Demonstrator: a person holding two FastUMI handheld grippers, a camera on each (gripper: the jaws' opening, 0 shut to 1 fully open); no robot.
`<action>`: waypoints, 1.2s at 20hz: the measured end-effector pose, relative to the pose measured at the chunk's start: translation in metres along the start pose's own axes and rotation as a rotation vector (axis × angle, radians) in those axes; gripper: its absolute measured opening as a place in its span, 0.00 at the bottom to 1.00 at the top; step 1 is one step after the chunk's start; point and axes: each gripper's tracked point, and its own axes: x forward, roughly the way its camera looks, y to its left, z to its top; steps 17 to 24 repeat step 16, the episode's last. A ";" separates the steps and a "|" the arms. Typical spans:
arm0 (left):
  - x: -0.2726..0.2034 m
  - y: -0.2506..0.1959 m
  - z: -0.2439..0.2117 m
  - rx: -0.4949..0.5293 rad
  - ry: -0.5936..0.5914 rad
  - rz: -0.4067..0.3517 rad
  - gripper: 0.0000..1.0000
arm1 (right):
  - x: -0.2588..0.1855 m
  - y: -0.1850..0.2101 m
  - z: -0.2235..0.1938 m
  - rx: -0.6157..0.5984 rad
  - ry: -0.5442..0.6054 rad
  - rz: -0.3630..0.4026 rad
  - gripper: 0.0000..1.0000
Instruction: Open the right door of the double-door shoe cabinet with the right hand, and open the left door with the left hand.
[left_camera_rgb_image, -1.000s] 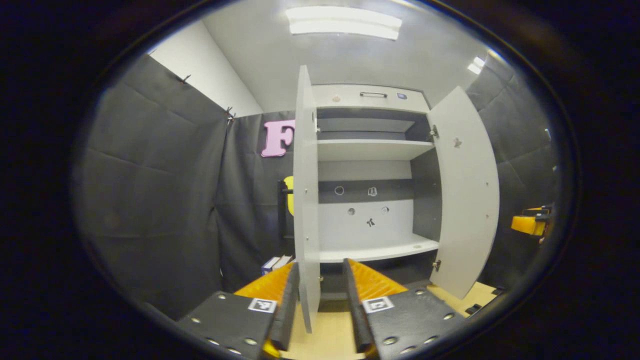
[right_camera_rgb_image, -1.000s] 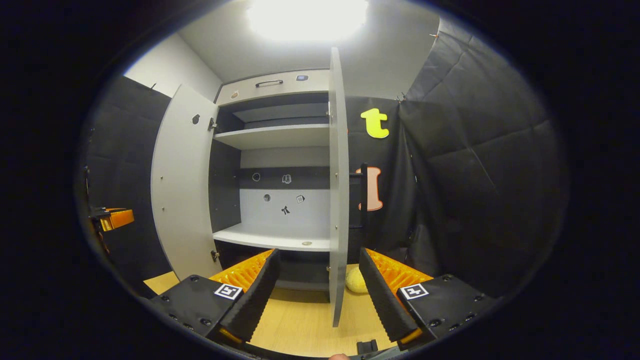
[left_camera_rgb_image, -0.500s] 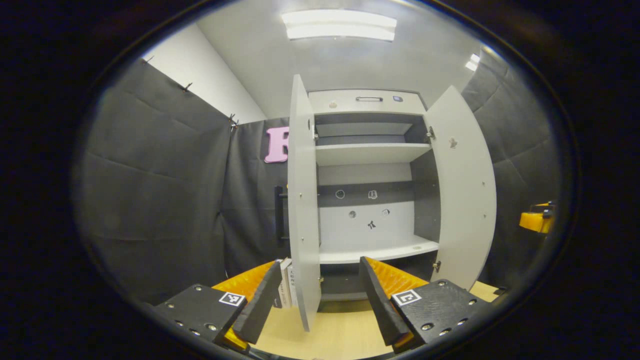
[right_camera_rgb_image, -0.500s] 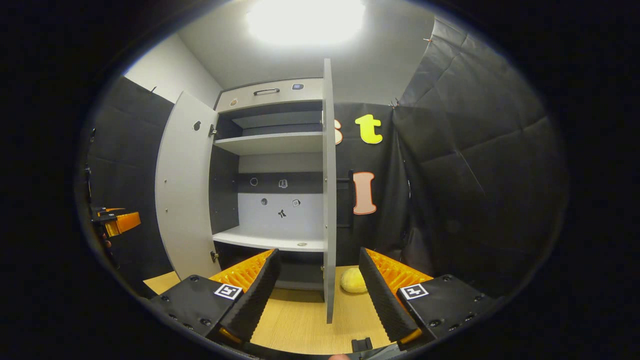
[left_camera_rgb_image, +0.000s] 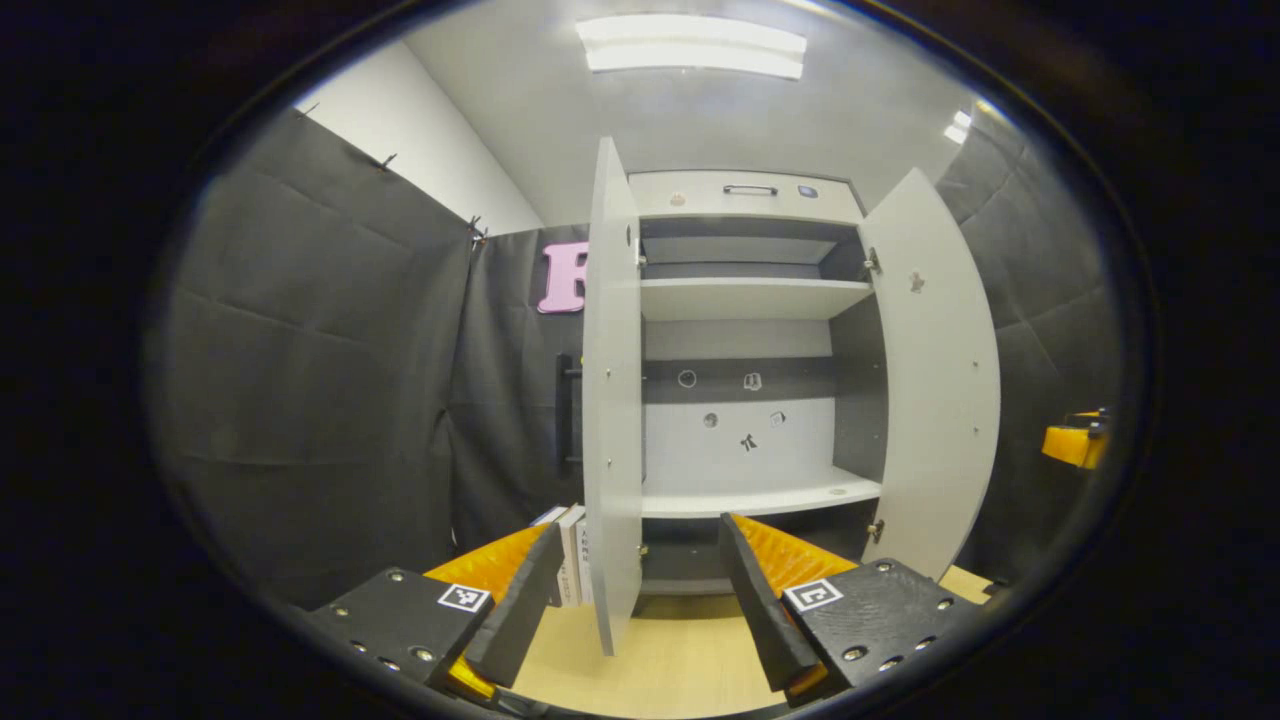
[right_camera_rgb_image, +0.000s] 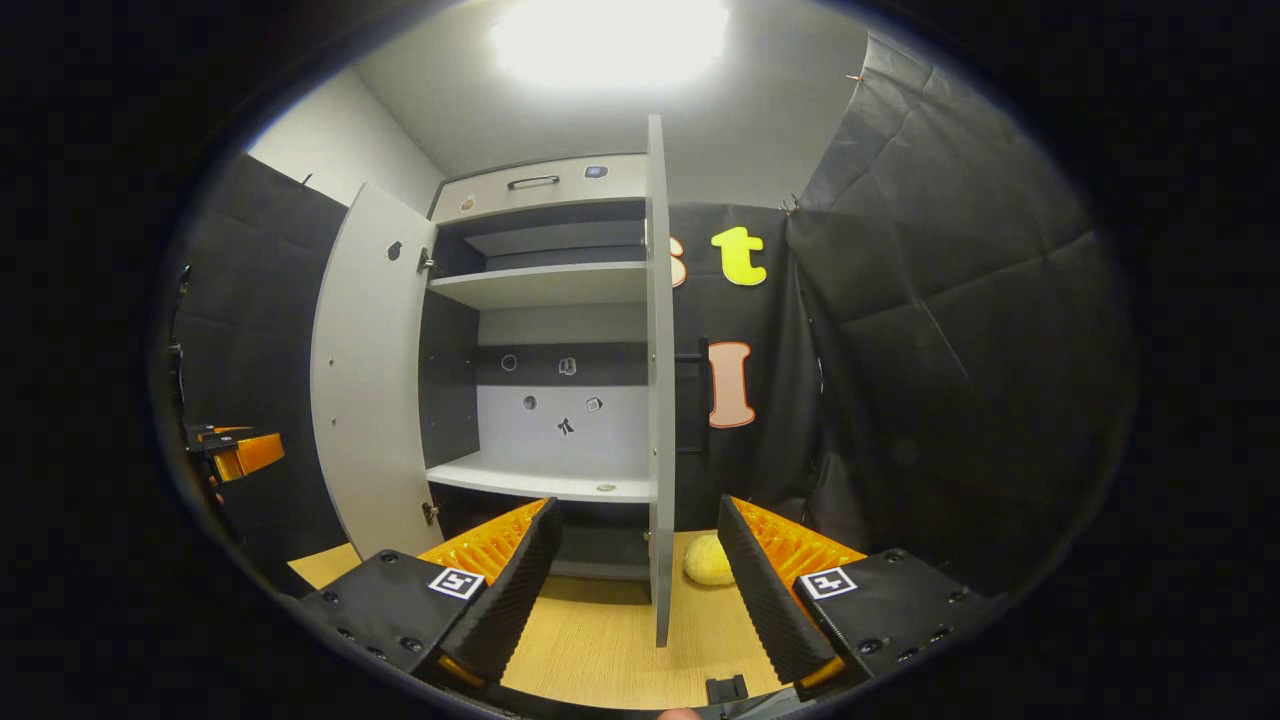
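Grey doors stood swung wide, left door (left_camera_rgb_image: 612, 400) and right door (right_camera_rgb_image: 658, 380) edge-on at 12 o'clock; left gripper (left_camera_rgb_image: 635, 610) and right gripper (right_camera_rgb_image: 640, 590) spread, gripping nothing; opening looked done, only withdrawal left.

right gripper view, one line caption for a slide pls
Right gripper open before the shoe cabinet, right door edge-on, left door swung wide.

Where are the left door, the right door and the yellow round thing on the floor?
left door (left_camera_rgb_image: 612, 400): left gripper view, inner face, mid-height.
right door (right_camera_rgb_image: 660, 400): right gripper view, front edge, mid-height.
yellow round thing (right_camera_rgb_image: 708, 560): right gripper view, its top.
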 end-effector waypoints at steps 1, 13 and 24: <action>-0.001 0.002 0.001 0.006 -0.005 0.007 0.89 | -0.001 0.000 0.000 -0.002 0.002 -0.001 0.99; -0.004 0.000 0.007 0.022 -0.017 -0.008 0.90 | -0.005 0.000 0.002 -0.011 -0.002 -0.010 0.99; -0.003 -0.001 0.006 0.022 -0.014 -0.016 0.89 | -0.004 0.000 0.004 -0.017 -0.006 -0.008 0.99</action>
